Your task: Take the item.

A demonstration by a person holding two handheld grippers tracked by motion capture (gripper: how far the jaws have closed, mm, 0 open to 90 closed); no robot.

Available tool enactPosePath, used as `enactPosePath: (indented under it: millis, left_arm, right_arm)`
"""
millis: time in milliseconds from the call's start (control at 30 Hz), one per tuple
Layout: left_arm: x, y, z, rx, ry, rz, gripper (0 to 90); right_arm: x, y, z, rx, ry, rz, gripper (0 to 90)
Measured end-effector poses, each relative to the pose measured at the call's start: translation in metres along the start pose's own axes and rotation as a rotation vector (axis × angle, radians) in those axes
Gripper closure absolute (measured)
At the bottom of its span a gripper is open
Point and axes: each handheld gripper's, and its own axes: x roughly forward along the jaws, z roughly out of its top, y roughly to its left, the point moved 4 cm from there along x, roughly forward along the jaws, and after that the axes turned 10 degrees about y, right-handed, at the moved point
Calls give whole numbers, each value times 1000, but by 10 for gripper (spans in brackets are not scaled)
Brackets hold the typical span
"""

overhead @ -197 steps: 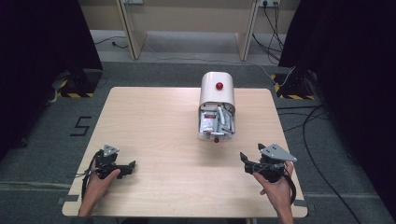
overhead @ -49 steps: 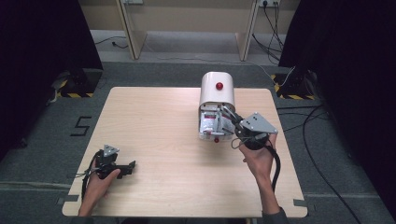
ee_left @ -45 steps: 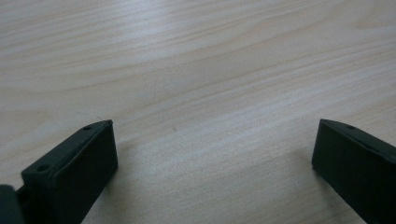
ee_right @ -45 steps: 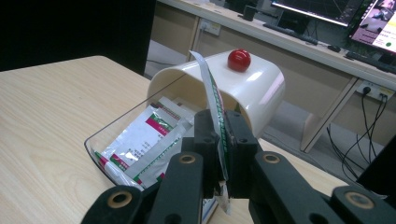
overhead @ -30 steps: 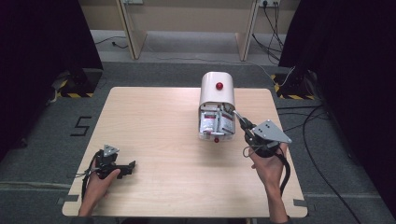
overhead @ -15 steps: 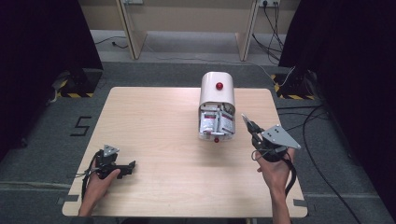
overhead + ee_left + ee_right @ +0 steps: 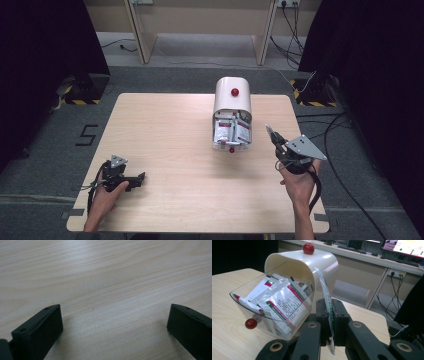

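1. The right gripper (image 7: pixel 274 136) has drawn back from the mouth of the white bin (image 7: pixel 232 95). A moment ago it sat right at the opening; now it hangs to the right of the bin and a little nearer the person, clear of it.
2. Its jaws are clamped together on one thin packet (image 7: pixel 327 302), which stands on edge between them in the right gripper view. The packet is out of the bin and touching nothing else.
3. I judge from this that the pick has worked: one packet is free and ready to be carried off and set down on the table.
4. The rest of the packets (image 7: pixel 280 302) lie stacked behind the bin's clear tilting door (image 7: pixel 244 308), which has a red knob (image 7: pixel 251 323) at its lower edge. A second red knob (image 7: pixel 234 92) sits on top of the bin.
5. The left gripper (image 7: pixel 134 181) has not moved from the near left part of the table. Its jaws stand wide apart with nothing between them, only bare wood.
6. The table (image 7: pixel 165 135) is pale wood grain, with the bin just right of centre, towards the far edge.
7. Around it lies grey carpet, with dark curtains on both sides, cables on the floor to the right and desk legs at the far end. The right gripper view also catches a lit screen (image 7: pixel 404 247) beyond the bin.
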Motion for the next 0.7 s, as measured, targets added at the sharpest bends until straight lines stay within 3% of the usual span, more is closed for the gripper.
enactPosePath:
  millis: [700]
  left_arm:
    - [0, 0, 0, 0, 0, 0, 0]
  right_arm:
    - [19, -12, -20, 30, 63, -16, 857]
